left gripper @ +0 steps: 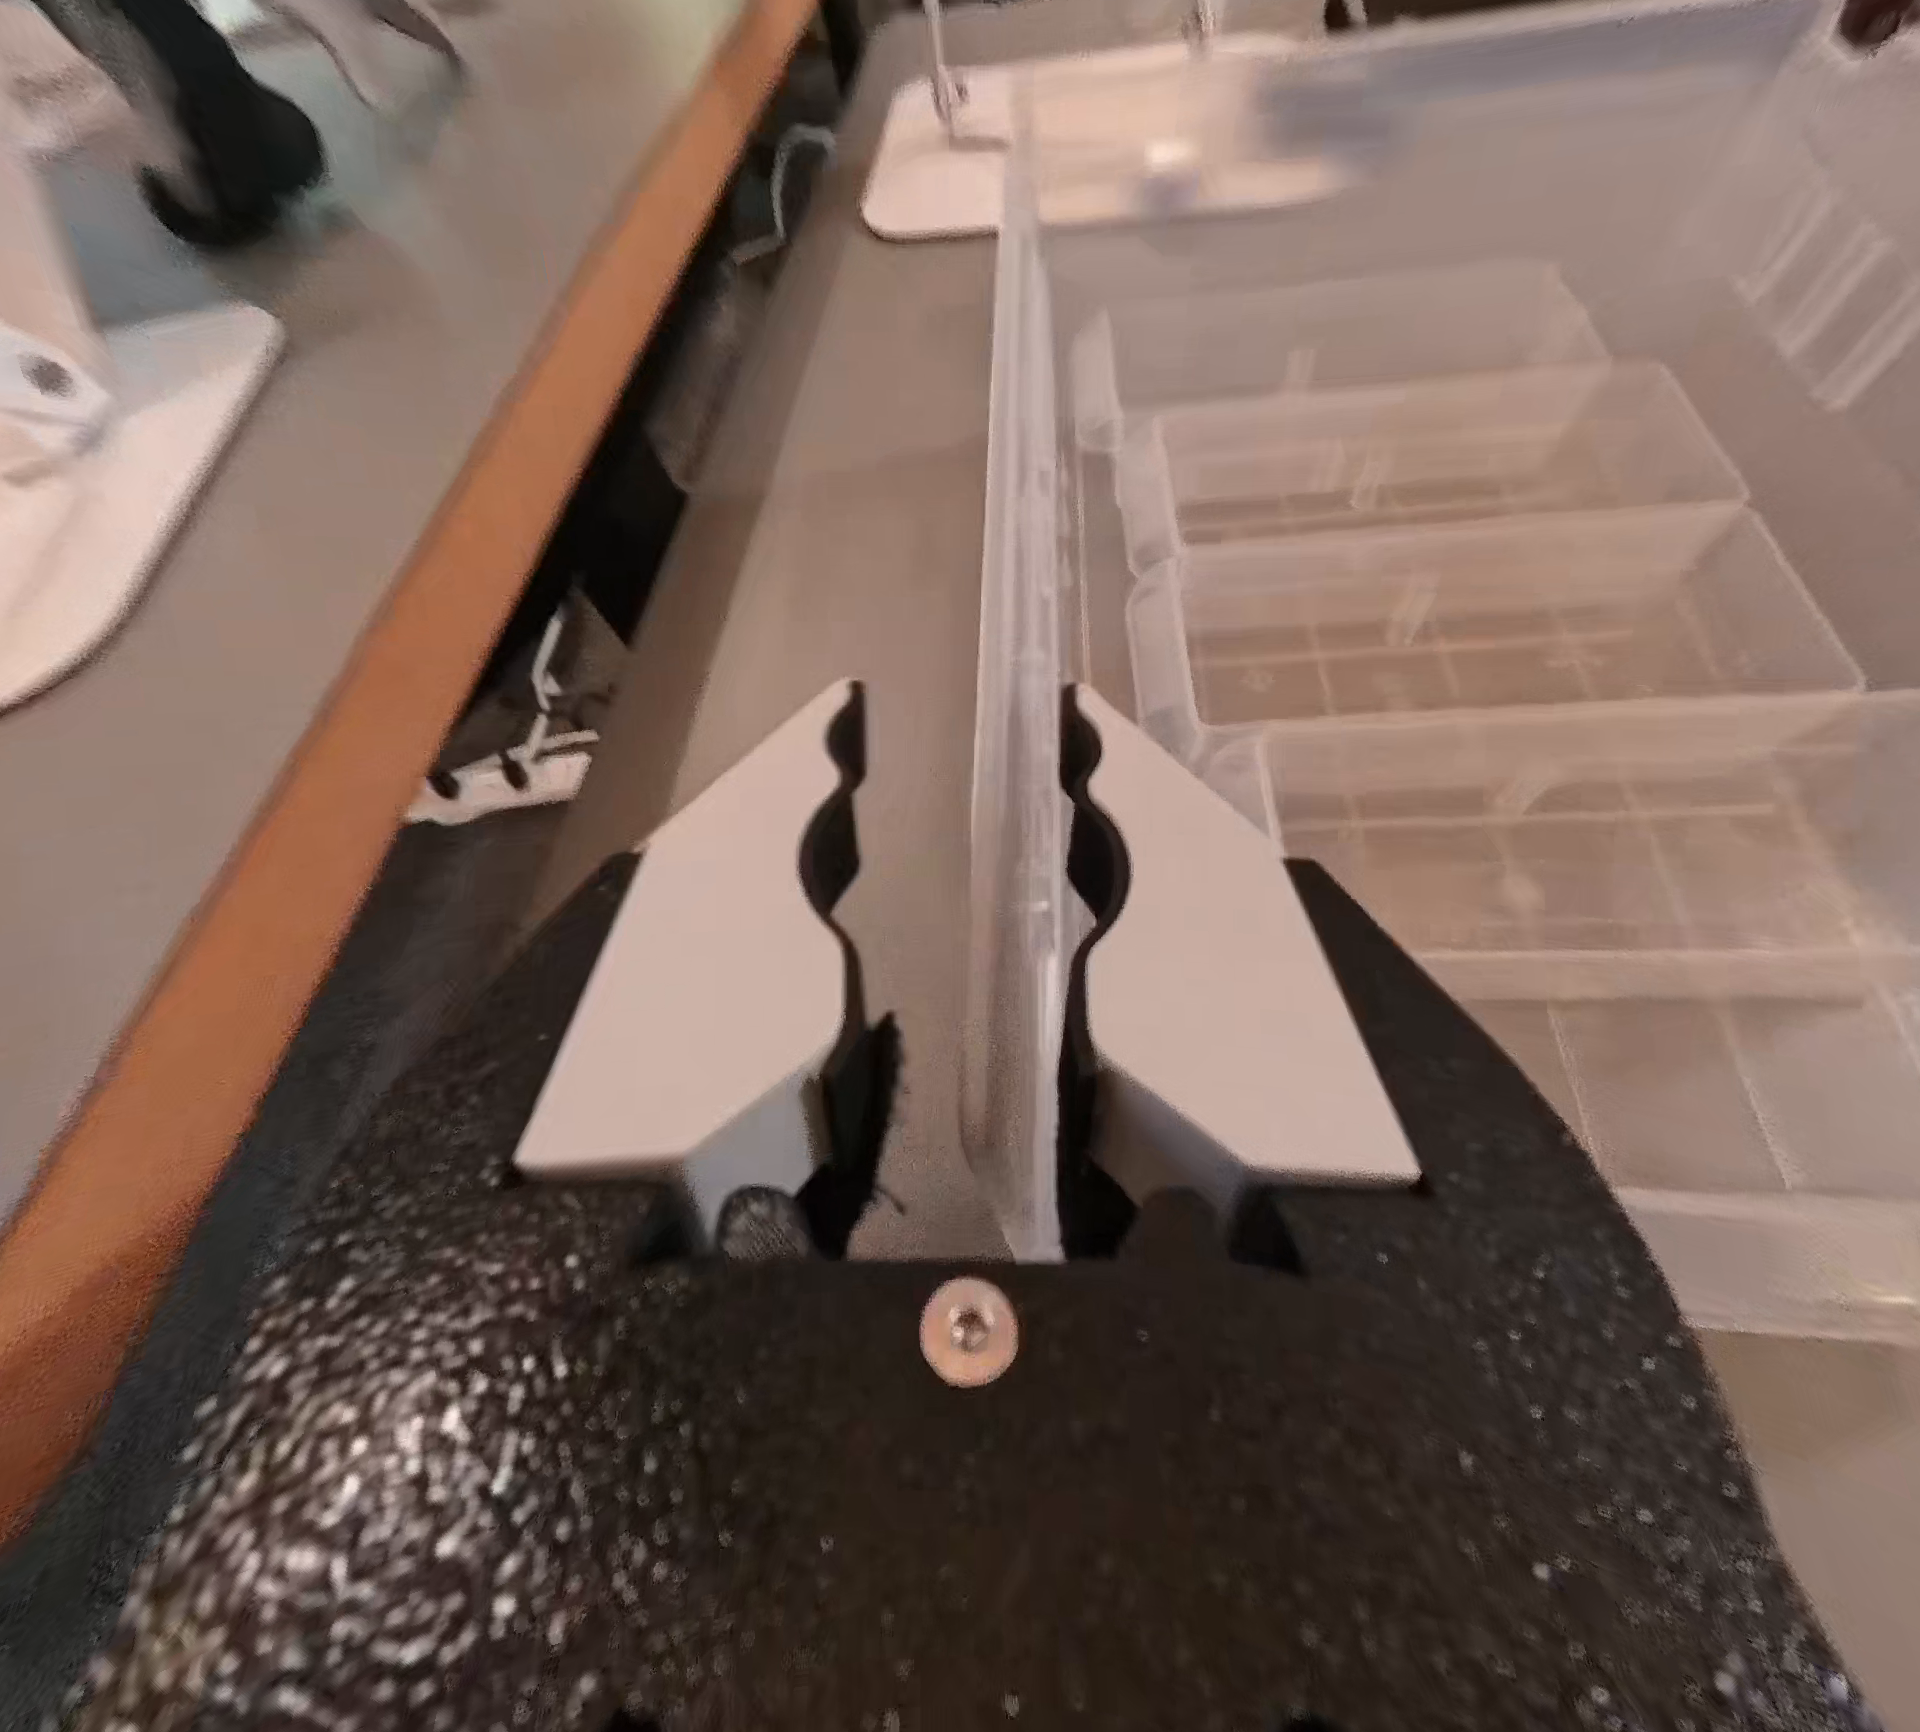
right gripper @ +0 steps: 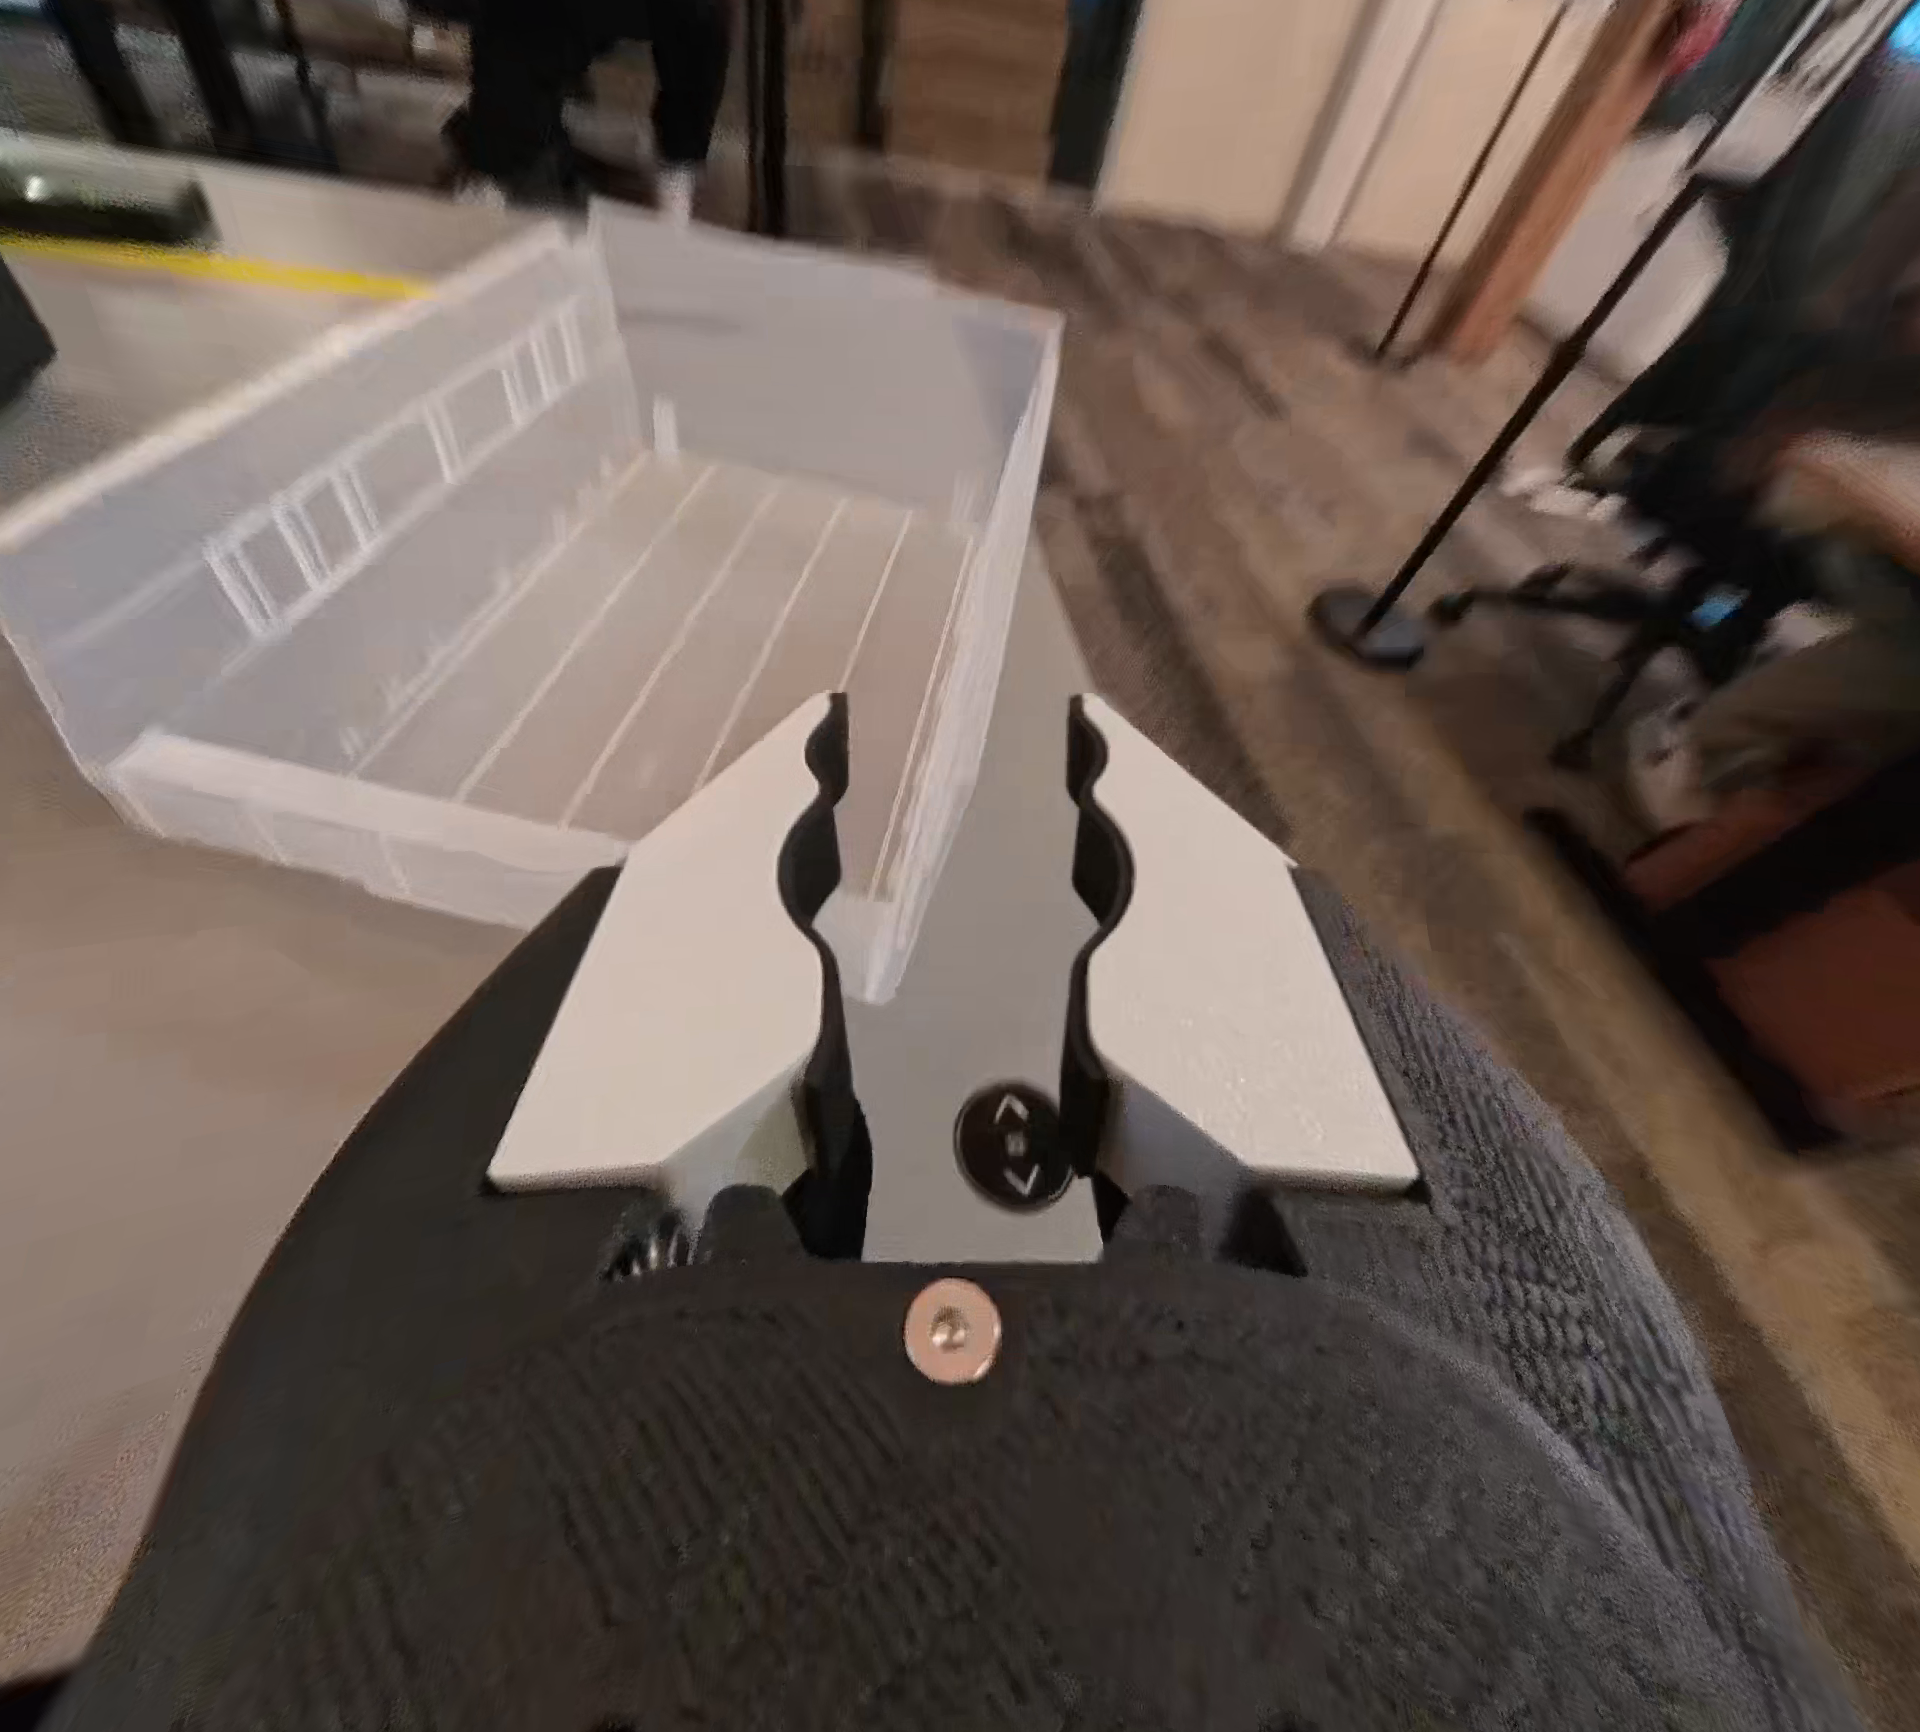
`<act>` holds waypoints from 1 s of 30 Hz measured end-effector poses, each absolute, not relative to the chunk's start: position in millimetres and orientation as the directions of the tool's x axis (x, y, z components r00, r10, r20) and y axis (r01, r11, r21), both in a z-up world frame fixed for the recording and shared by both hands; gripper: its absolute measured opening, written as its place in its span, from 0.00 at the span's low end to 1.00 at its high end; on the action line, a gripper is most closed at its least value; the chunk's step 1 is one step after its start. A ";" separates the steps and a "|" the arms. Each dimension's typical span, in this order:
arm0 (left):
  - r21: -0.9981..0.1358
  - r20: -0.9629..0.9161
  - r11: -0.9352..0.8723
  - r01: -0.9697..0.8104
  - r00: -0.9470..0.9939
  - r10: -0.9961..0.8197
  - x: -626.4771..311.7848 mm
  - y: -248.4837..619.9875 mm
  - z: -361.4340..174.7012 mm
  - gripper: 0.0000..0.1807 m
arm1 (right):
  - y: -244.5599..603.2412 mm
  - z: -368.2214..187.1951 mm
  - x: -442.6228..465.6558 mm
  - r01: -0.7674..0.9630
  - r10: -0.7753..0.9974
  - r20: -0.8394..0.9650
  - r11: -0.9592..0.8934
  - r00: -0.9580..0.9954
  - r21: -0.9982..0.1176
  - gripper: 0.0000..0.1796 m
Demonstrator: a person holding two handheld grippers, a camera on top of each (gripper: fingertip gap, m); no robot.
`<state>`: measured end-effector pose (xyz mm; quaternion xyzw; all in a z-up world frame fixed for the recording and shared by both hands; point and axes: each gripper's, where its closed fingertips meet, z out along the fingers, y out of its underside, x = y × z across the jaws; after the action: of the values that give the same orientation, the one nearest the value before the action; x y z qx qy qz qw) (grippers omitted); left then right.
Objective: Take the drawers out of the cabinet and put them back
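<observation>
A translucent plastic cabinet (left gripper: 1023, 539) lies on the grey table (left gripper: 894, 487). Its thin side wall runs between the fingers of my left gripper (left gripper: 964, 695), which is open; the right finger touches the wall and the left finger stands apart from it. Several clear drawers (left gripper: 1455, 602) lie side by side just right of that wall. In the right wrist view a translucent shell (right gripper: 582, 602) with ribbed walls looks empty. Its right wall's near end sits between the fingers of my open right gripper (right gripper: 956, 703), untouched.
A white stand base (left gripper: 935, 165) sits behind the cabinet. A second table with a wooden edge (left gripper: 520, 435) lies left across a gap with cables. The table edge (right gripper: 1164, 747) runs right of the shell; beyond are carpet, a black pole stand (right gripper: 1371, 633) and a person's legs.
</observation>
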<state>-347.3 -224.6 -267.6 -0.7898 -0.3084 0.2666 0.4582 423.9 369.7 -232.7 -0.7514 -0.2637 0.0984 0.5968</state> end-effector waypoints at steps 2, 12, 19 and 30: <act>-0.913 -0.176 -0.369 0.174 0.649 0.740 -342.6 -224.2 -245.2 0.28 | 354.8 -192.7 411.8 0.257 0.482 0.222 -0.007 0.848 -0.966 0.26; -0.919 -0.334 -0.370 -0.137 0.769 0.545 -285.4 -134.5 -175.9 0.14 | 278.5 -71.3 130.5 0.063 0.931 0.183 0.172 0.316 -0.983 0.19; -0.701 -0.546 -0.644 -0.306 0.811 0.210 -325.0 -85.5 -213.5 0.15 | 267.0 -68.9 -9.0 0.147 0.986 0.152 0.140 0.075 -0.979 0.11; -0.404 -0.428 -0.825 -0.394 0.879 -0.211 -373.6 -74.1 -262.6 0.17 | 267.8 -111.4 -61.6 0.344 0.998 -0.054 -0.058 0.023 -0.937 0.00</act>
<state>-373.6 -74.1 -262.6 -0.9371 0.1614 0.1857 0.2475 -61.6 267.8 -111.4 -0.5970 -0.5619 0.4155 0.3938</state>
